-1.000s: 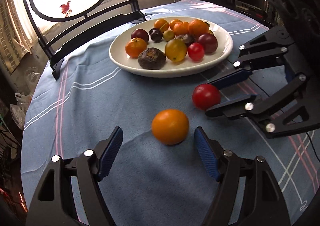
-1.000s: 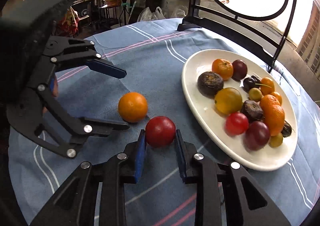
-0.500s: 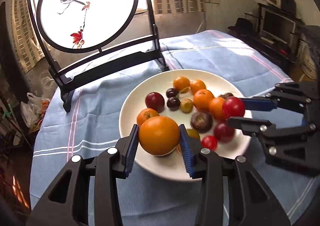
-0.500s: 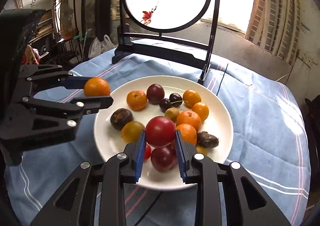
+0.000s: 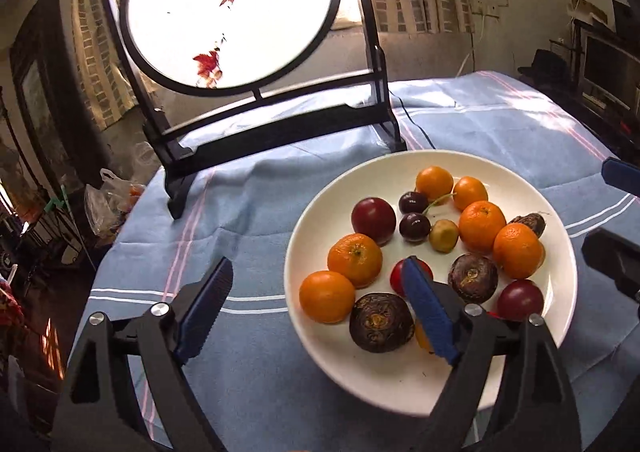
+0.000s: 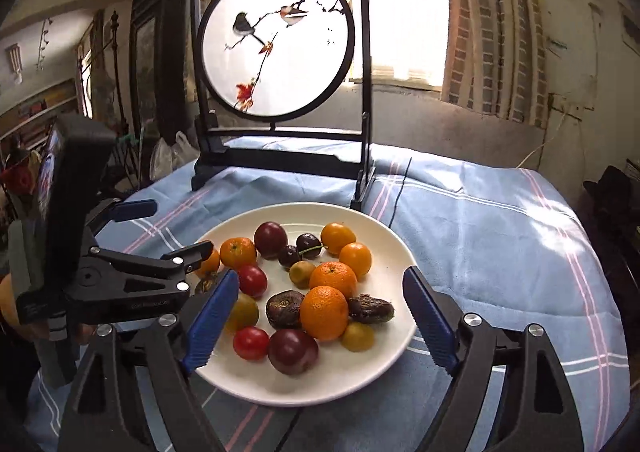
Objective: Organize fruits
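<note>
Fruit piled on the white plate [image 6: 384, 248] — both grippers empty, jaws just opened wide.

The orange [image 5: 327, 296] and red tomato [image 6: 251, 343] sit near the rim; a left gripper [image 5: 316, 308] or right gripper [image 6: 320, 328] nudge could roll them onto the blue tablecloth [image 6: 500, 252].

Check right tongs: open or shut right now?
Open. The right tongs have just been opening; the blue pads stand wide apart above the white plate, nothing between them.

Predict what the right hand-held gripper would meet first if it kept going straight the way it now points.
Probably the orange heaped in the middle of the white plate, between the open jaws of the right hand-held gripper; depth is uncertain.
</note>
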The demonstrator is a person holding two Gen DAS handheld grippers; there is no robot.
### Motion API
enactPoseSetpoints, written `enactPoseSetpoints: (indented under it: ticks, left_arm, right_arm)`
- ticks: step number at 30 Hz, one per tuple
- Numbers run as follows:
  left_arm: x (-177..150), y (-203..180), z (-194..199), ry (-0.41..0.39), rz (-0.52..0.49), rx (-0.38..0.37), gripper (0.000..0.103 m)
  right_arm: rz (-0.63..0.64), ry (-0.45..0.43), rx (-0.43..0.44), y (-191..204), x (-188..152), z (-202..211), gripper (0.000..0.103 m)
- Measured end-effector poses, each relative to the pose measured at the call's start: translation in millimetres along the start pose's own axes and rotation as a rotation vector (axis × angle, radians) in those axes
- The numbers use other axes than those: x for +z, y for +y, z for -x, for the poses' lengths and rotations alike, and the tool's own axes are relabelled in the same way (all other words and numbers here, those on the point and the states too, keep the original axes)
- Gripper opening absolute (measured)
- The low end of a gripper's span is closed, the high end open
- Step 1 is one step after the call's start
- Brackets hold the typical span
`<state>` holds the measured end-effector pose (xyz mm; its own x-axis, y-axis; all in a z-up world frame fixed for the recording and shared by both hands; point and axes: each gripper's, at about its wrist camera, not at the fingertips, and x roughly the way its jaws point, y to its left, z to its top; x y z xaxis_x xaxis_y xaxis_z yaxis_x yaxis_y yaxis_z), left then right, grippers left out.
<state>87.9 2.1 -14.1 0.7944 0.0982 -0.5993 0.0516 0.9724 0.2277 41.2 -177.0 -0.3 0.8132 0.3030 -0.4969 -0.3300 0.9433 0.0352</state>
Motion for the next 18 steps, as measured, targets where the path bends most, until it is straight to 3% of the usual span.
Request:
enactPoseSetpoints:
  ticks: [4, 7, 12, 18]
  left_arm:
    - [-0.7, 3.2, 47.4, -0.135, 0.03, 0.044, 0.098]
    - [-3.2, 4.0, 74.2, -0.216, 0.052, 0.036, 0.098]
    - [-11.9, 1.9, 86.8, -0.247, 0.067, -0.004, 0.098]
    - [-17.6, -2.8, 75.3, -0.201, 0.062, -0.002, 0.098]
  right_arm:
    - [-0.055, -0.139, -0.12, -0.6, -0.1, 44.0, 0.098]
    - [-0.115, -0.217, -0.127, -2.7, -10.4, 66.0, 0.099]
    - [-0.145, -0.21, -0.132, -4.0, -28.3, 67.8, 0.099]
    - [-0.087, -0.154, -0.177, 3.1, -34.3, 50.8, 0.099]
